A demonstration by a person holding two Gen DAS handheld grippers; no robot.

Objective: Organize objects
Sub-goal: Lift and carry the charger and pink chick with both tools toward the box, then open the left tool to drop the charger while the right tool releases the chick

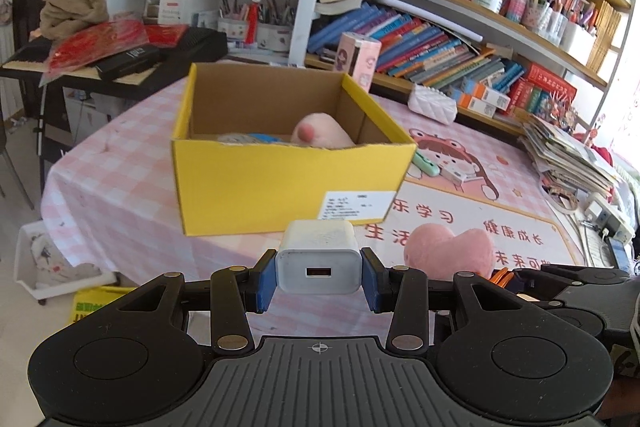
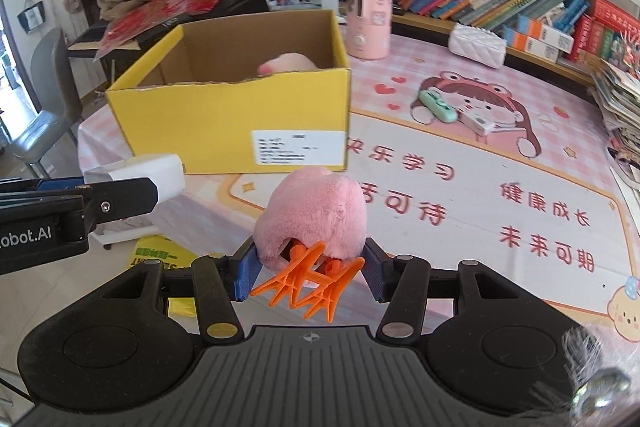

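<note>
You are carrying loads in both tongs toward the open yellow cardboard box (image 1: 280, 183) at twelve o'clock: the left gripper (image 1: 319, 273) is clamping a white plastic USB charger block (image 1: 318, 259), and the right gripper (image 2: 310, 267) is clamping a pink plush heart clip with orange teeth (image 2: 316, 215). A pink plush toy (image 1: 320, 135), and perhaps something blue, is already lying inside, while a mint-green case (image 2: 438, 105) is waiting on the pink checked table mat (image 2: 480, 195).

Open box (image 1: 280, 183) on the desk (image 1: 120, 187), straight ahead of both claws. Inside the box, a plush toy (image 1: 320, 135) toward its right side, with something else beside it on the left, too hidden to tell. Charger (image 1: 318, 257) between the fingers of the left claw (image 1: 318, 281), before the box's near wall. Plush heart (image 2: 314, 215) in the right claw (image 2: 312, 267), just right of the charger, also before the box. Right of the box, flat on the desk, a small case (image 2: 438, 105). Behind the box, a cylinder-shaped appliance (image 2: 368, 15); behind that, bookshelves (image 1: 460, 39). Purse (image 2: 476, 45) near the shelves. Stack of papers (image 1: 568, 159) at the desk's far right.
</note>
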